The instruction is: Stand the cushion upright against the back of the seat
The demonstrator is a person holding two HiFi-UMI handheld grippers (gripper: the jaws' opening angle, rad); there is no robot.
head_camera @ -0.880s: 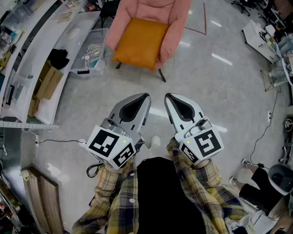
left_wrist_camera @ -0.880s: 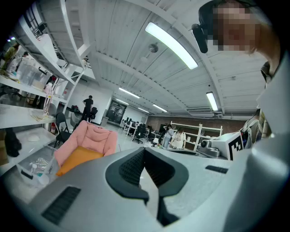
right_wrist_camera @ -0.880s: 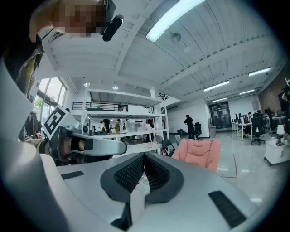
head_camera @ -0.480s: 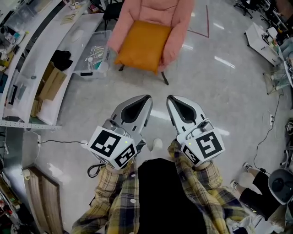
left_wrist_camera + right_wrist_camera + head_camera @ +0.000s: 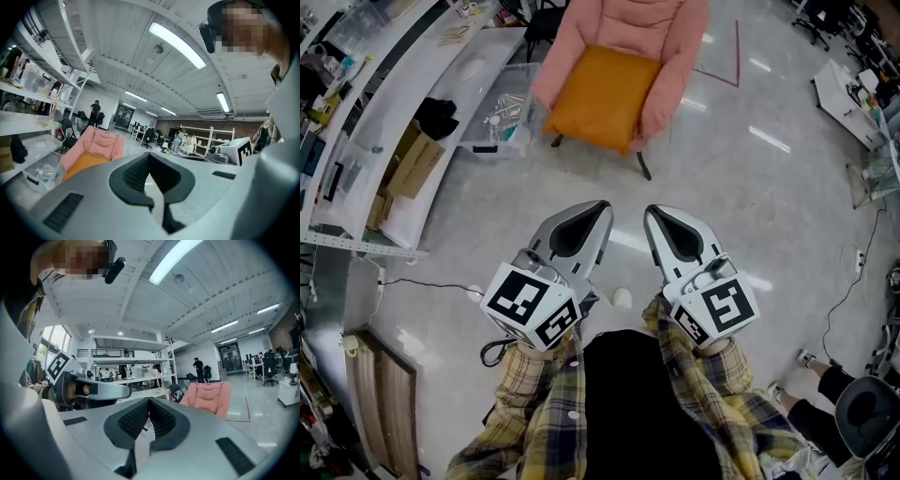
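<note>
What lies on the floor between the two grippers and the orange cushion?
Only bare glossy floor, per the head view; the shut left gripper and right gripper hang well short of the cushion.

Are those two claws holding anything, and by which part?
Nothing. The left gripper and right gripper are both shut and empty; the cushion lies on the chair.

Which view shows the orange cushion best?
Head view: the whole cushion shows from above, lying flat on the seat of the pink armchair. The left gripper view catches only a partial, edge-on orange strip of it. The right gripper view shows the chair's back, but no cushion.
</note>
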